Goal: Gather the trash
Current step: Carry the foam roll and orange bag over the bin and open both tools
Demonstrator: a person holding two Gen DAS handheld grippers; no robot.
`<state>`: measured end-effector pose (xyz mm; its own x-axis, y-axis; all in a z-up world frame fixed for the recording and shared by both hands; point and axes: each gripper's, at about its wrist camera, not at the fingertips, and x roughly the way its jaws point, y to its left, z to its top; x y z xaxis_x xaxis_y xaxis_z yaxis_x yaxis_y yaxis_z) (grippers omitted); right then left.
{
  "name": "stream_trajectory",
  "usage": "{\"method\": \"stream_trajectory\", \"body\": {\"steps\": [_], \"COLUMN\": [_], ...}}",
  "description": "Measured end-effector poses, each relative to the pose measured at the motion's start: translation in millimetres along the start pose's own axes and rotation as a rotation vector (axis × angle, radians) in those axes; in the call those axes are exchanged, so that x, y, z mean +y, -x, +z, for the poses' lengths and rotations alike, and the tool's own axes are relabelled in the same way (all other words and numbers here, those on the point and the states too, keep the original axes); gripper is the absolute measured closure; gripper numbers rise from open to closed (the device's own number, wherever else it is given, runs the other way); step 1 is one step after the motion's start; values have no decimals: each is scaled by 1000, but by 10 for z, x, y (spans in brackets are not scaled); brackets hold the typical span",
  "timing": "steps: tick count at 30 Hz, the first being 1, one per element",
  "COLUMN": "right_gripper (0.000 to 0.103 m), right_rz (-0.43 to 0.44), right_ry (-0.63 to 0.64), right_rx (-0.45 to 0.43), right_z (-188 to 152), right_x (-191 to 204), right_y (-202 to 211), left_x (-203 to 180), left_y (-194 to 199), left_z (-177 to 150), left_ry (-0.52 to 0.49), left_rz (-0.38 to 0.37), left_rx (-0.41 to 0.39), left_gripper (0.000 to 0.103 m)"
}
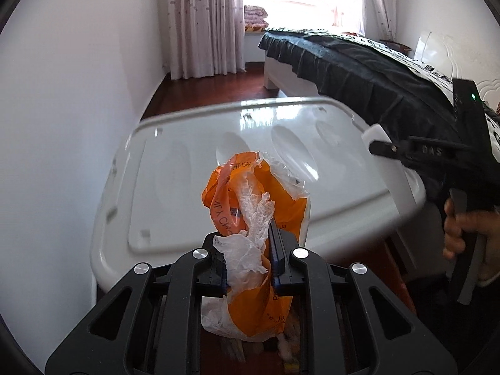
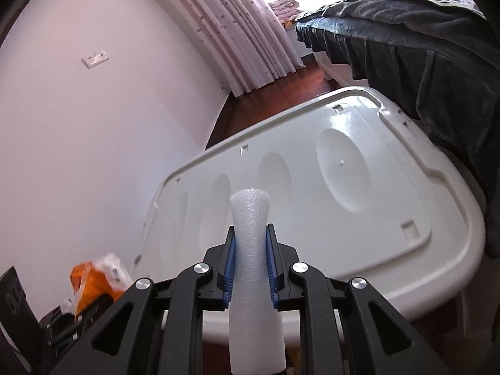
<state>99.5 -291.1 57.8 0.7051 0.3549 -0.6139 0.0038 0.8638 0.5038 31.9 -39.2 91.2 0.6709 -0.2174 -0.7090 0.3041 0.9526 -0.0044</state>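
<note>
Left to right: the wall side was bare, then the left gripper point(image 1: 250, 259) sat low-centre in the left wrist view w/ its jaws pressed together on a crumpled orange-and-white plastic bag point(image 1: 254, 206), most of the bag bunched above the pads and a loose tail hanging below. Behind it stood a white plastic bin w/ its lid point(image 1: 193, 168) closed, glossy, w/ oval dimples moulded in. Further right, the right gripper point(image 2: 251, 265) pinched a white foam tube point(image 2: 251, 237) about mid-length, tube upright between the blue pads and squeezed to a waist there; the person's hand point(image 1: 465, 231) on the handle showed at the edge of the left view. A bed w/ a dark cover point(image 2: 406, 50) ran just beside the bin on the far right. No open trash container was visible in either view, so where the load should go couldn't be told; the bin lid was the nearest flat surface. Judged step: carrying both pieces toward a drop point. To do it well, prob. keep both grips firm thru the carry, since the bag is slippery film held by a fold and could slide out if eased. Keep the grippers apart so bag tail and tube don't snag, and keep the bag's tail clear of the lid's edge. Foam is light and springy, so release low, not from height, or it'll bounce off.
</note>
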Motion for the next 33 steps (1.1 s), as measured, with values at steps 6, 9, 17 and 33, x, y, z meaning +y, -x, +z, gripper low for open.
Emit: {"method": "stream_trajectory", "body": {"steps": [6,9,17,33], "right_gripper": [85,85,85,83], "right_rz": [-16,-34,-93,-170], "right_ry": [71,115,26,28], "right_rx": [42,71,235,368], "right_z": [-662,-1034,-1846,-2040], "right_x": [117,178,-23,-69], "right_y": [254,346,335,-60], "left_x": [-174,-221,-296,-120], "left_y": [142,116,-56,-575], "left_z": [-548,-825,-1435,-1600], "left_ry": [31,61,74,172], "left_rz": [-11,-29,-41,-47], "left_rx": [38,78,206,345], "left_gripper": [85,85,85,85]}}
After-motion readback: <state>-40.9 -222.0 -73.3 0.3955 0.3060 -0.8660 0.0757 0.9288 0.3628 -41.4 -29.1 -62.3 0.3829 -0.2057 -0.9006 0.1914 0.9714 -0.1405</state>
